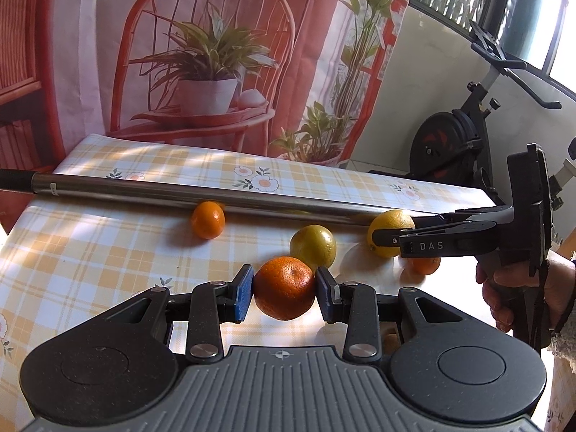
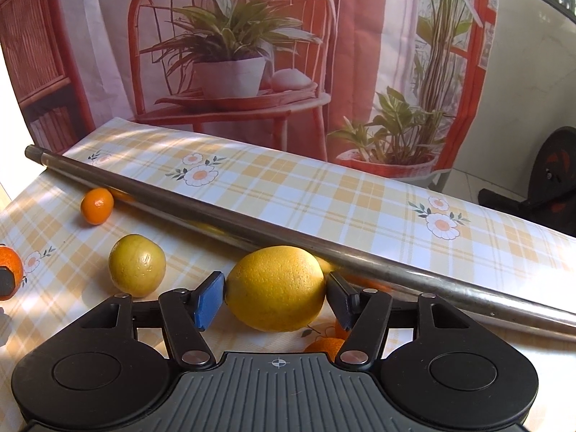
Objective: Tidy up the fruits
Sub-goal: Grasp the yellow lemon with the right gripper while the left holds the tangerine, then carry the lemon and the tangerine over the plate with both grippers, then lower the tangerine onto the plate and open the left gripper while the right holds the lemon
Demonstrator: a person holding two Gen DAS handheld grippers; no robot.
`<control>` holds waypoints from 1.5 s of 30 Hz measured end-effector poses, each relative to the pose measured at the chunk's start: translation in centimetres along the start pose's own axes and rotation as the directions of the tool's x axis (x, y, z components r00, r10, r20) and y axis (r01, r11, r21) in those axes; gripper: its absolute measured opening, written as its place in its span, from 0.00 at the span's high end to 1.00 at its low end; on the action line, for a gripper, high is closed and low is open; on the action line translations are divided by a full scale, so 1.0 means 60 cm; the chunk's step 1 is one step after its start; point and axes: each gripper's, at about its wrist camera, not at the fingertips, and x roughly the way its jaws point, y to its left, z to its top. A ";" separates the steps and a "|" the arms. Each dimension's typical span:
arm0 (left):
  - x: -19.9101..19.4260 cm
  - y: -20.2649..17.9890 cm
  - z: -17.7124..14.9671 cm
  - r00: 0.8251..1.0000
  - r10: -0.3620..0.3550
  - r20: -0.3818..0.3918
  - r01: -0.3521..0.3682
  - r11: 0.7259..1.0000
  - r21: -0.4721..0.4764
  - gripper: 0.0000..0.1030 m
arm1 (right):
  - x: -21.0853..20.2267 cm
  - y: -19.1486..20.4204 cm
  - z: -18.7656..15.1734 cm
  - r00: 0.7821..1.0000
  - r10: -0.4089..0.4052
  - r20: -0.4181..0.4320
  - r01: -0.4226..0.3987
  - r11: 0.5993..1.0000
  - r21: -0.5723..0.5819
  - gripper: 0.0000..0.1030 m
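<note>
My left gripper (image 1: 284, 288) is shut on a rough orange (image 1: 284, 297), its blue pads (image 1: 244, 293) pressing both sides. In the right wrist view that orange (image 2: 10, 261) shows at the far left edge. My right gripper (image 2: 275, 297) is shut on a large yellow citrus (image 2: 275, 282) beside the metal tube (image 2: 288, 239). From the left wrist view the right gripper (image 1: 392, 239) reaches in from the right onto the yellow citrus (image 1: 390, 223). Loose on the checked tablecloth (image 1: 90, 252) lie a yellow-green fruit (image 1: 313, 246), a small mandarin (image 1: 208, 219) and a small orange (image 1: 424, 264).
The long metal tube (image 1: 216, 194) lies across the table behind the fruit, with the mandarin (image 2: 96, 206) against it. A printed cloth backdrop (image 1: 201, 54) hangs behind. An exercise bike (image 1: 453, 144) stands at the right. A person's hand (image 1: 504, 288) holds the right gripper's handle.
</note>
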 end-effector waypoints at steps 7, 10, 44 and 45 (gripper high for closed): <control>-0.008 -0.006 -0.001 1.000 -0.020 0.003 0.020 1.000 0.017 0.62 | -0.025 0.008 -0.002 1.000 0.010 0.027 -0.009 1.000 -0.012 0.47; -0.009 -0.011 -0.004 1.000 -0.029 -0.001 0.029 0.999 0.026 0.63 | -0.053 0.002 0.000 0.997 0.044 0.064 -0.047 0.998 0.037 0.47; -0.030 -0.114 -0.098 0.989 -0.105 -0.103 0.132 0.946 0.295 0.62 | -0.280 0.003 -0.185 0.986 0.033 0.164 -0.086 0.941 0.326 0.46; -0.028 -0.118 -0.102 0.989 -0.103 -0.107 0.131 0.941 0.311 0.62 | -0.281 0.002 -0.188 0.986 0.033 0.165 -0.086 0.940 0.331 0.46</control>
